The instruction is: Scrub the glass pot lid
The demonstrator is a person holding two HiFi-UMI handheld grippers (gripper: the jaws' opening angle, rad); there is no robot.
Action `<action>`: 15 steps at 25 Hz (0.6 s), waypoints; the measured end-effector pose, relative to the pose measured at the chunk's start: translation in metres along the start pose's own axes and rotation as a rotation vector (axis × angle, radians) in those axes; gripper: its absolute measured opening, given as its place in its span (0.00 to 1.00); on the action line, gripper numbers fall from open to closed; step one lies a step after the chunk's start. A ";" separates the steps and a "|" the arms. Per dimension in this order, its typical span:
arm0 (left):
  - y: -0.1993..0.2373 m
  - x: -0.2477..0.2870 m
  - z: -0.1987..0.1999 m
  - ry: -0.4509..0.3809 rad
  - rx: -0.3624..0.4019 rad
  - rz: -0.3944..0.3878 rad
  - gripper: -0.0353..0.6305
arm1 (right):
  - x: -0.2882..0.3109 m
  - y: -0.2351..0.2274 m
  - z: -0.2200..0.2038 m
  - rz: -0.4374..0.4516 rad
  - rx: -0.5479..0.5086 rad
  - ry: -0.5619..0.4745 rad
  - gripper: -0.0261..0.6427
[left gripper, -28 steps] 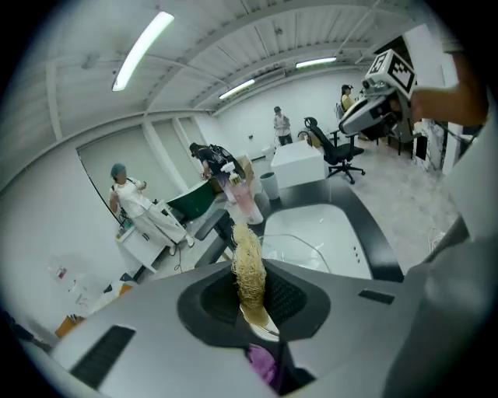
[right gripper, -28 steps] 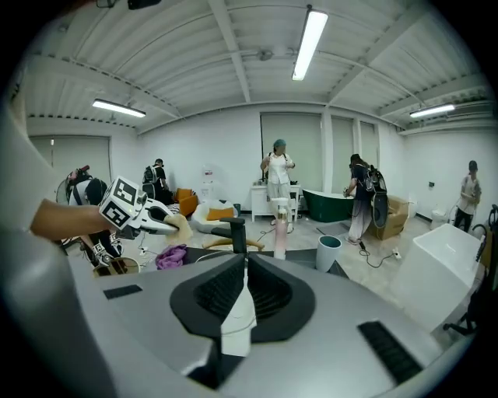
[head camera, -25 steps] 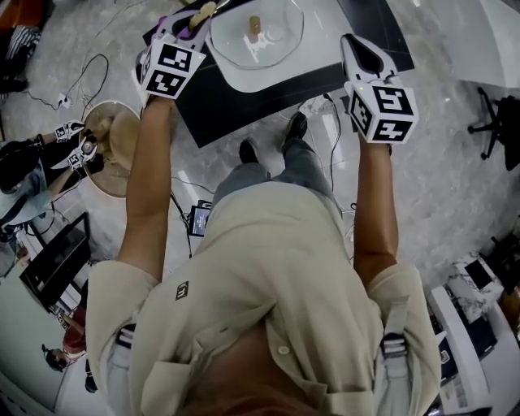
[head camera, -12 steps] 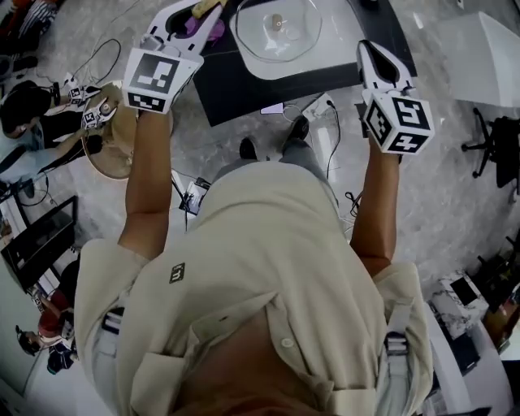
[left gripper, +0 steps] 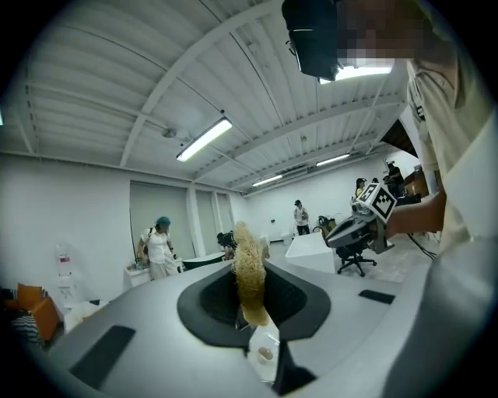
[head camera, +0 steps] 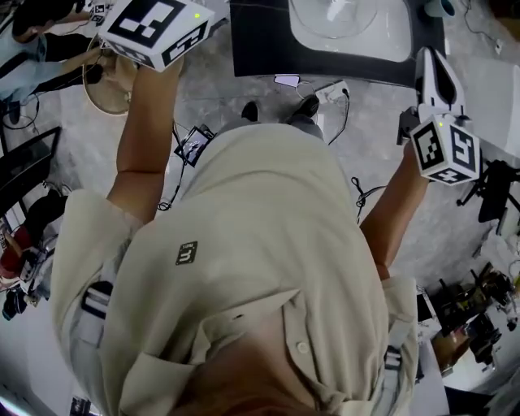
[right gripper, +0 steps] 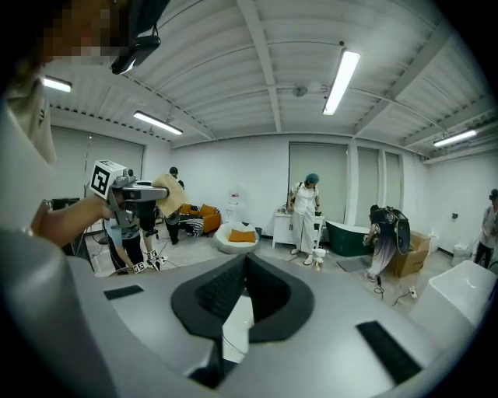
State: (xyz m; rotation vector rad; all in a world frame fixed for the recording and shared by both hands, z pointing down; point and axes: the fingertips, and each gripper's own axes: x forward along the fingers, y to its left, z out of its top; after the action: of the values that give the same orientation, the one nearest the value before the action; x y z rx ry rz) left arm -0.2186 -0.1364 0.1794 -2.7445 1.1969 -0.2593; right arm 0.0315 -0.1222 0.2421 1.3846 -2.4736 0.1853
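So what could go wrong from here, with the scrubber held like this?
1. The scrubber sticks out past the jaws of the left gripper, so it may bend or slip when pressed.
2. The lid lies unheld on the tray, and the right gripper is shut and empty, so the lid may slide.

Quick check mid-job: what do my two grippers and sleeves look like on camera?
Both the left gripper and right gripper have pale grey shells with black inner pads. Each carries a white cube printed with black square markers. The person wears a beige short-sleeved shirt with a dark chest logo.
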 end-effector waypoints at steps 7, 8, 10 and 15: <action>-0.015 -0.016 -0.001 -0.003 0.016 -0.031 0.13 | -0.002 0.010 0.009 0.018 -0.043 -0.004 0.07; -0.015 -0.017 -0.002 -0.004 0.011 -0.035 0.13 | 0.000 0.012 0.009 0.021 -0.042 -0.001 0.07; -0.013 -0.026 -0.006 0.000 -0.002 -0.033 0.13 | 0.003 0.021 0.012 0.027 -0.045 0.001 0.07; -0.013 -0.060 -0.013 0.032 -0.054 0.011 0.13 | -0.007 0.046 0.022 0.032 -0.064 -0.007 0.07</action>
State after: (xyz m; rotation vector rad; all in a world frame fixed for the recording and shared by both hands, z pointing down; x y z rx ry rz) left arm -0.2529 -0.0842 0.1887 -2.7887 1.2441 -0.2746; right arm -0.0086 -0.0978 0.2210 1.3221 -2.4860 0.1072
